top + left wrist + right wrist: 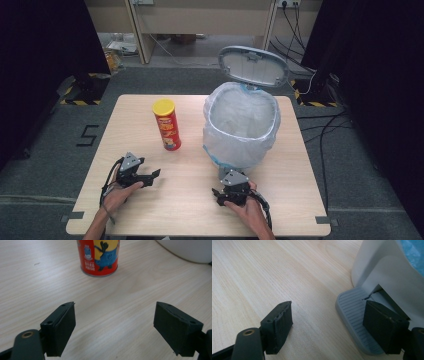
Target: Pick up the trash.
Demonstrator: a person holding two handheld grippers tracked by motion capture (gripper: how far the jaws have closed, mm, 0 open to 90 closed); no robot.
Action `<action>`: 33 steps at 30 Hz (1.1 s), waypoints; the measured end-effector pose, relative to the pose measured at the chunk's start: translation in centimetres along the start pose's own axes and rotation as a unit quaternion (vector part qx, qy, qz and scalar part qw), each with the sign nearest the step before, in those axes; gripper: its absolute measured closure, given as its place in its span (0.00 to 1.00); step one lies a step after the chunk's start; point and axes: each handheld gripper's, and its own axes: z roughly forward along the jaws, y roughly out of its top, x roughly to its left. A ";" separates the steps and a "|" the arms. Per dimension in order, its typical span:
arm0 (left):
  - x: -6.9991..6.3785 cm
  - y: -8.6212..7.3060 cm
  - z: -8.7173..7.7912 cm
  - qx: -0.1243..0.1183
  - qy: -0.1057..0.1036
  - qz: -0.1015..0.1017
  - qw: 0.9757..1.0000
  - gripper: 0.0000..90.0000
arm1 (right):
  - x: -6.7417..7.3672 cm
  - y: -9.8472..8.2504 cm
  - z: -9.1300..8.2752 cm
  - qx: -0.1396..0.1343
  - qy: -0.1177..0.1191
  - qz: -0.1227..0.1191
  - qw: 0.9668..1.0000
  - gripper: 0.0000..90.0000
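Both grippers low, jaws spread.
Left gripper (150, 177) and right gripper (220, 195) are each held in a hand, forearms entering from below.

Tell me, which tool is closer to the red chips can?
Left. The left tool sits open just in front of the chips can, aimed at it. The right tool is farther away, open by the bin's pedal.

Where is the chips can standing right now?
In the high view the chips can stands upright left of centre on the table, beside the lined pedal bin and apart from it, ahead of the open left hand-held gripper.
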 end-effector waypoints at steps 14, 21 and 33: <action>0.3 3.2 3.1 -0.030 0.027 -0.011 0.999 0.19 | -0.1 0.0 0.0 0.000 0.002 -0.002 1.000 0.26; 0.8 4.4 3.9 -0.046 0.037 -0.015 0.998 0.19 | -0.1 0.0 0.0 0.001 0.002 -0.004 1.000 0.26; 0.9 5.6 5.8 -0.052 0.034 -0.018 0.998 0.18 | 0.0 0.0 0.0 0.001 0.002 -0.004 1.000 0.26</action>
